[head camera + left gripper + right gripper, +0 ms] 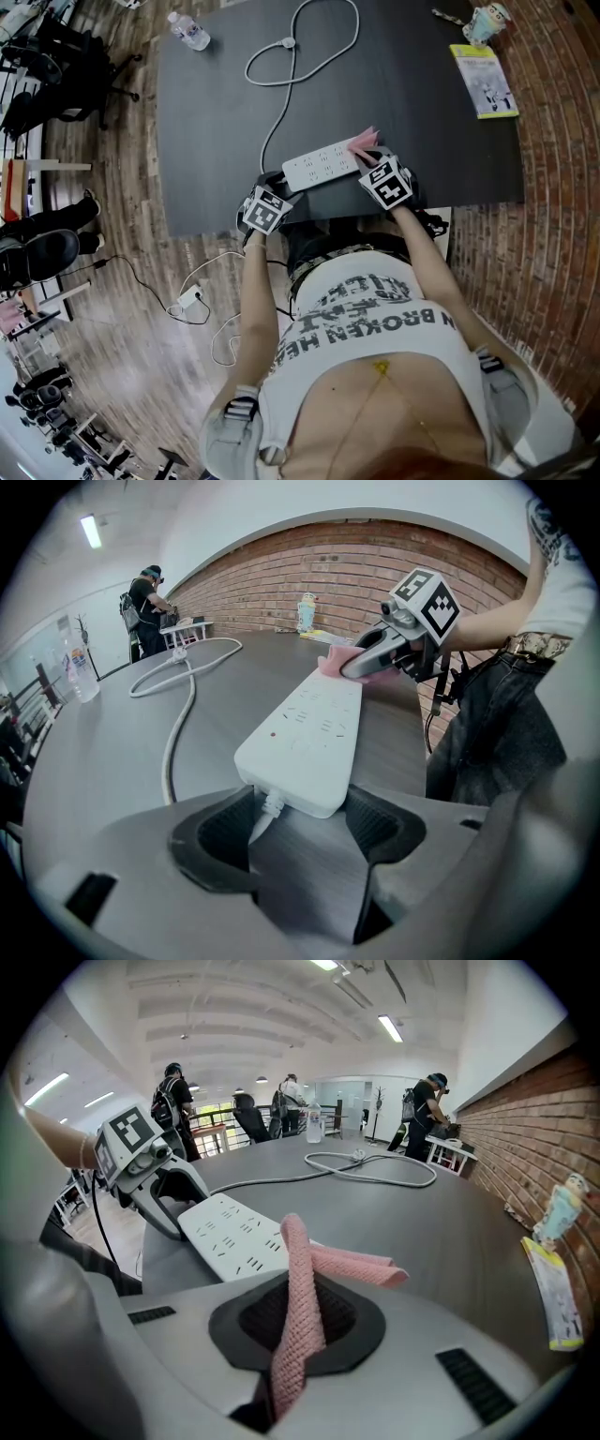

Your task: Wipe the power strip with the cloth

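A white power strip [319, 167] lies near the front edge of the dark table [216, 122]. My left gripper [267, 208] has its jaws on either side of the strip's cable end [305, 731], holding it. At the strip's other end, my right gripper [386, 181] is shut on a pink cloth [300, 1307]. The cloth's free end [364, 142] rests on the strip's far end and the table beside it. In the left gripper view the right gripper [375, 653] presses the cloth [330, 662] onto the strip.
The strip's white cable [300, 47] loops across the back of the table. A water bottle [190, 31] stands at the far left, with a booklet [483, 80] and a small figurine [487, 21] at the far right. People stand at tables in the background [427, 1110].
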